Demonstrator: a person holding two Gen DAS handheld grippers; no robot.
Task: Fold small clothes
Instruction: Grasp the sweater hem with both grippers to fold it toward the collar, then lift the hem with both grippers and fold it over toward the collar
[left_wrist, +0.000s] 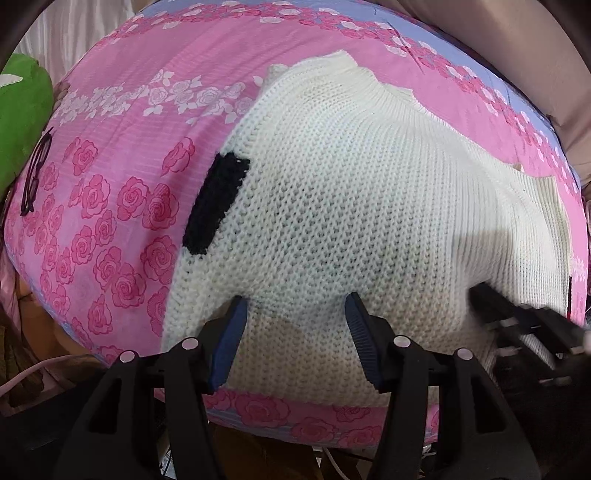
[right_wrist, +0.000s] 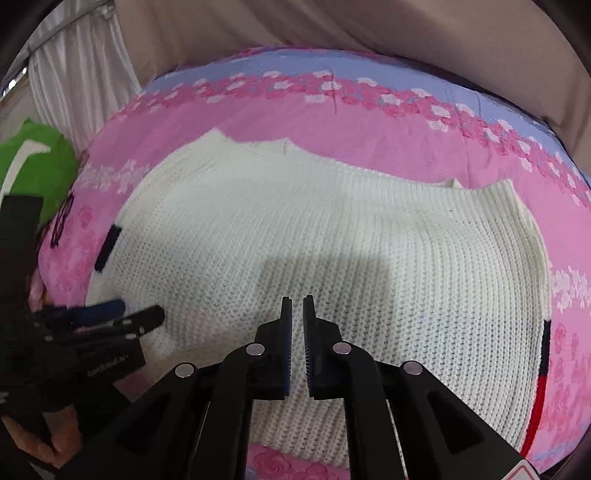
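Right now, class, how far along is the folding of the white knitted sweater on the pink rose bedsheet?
Done: the white knitted sweater lies flat on the pink rose-patterned bedsheet, apparently with its sides already turned in, a black patch at its left edge. In hand: nothing is gripped; the left tongs are open over its near edge, the right tongs nearly shut above it. Left: probably the final fold.

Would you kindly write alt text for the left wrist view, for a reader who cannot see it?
A white knitted sweater with a black patch lies spread on a pink rose-print bedsheet. The left tool hovers open over its near edge, and the right tool enters blurred at right.
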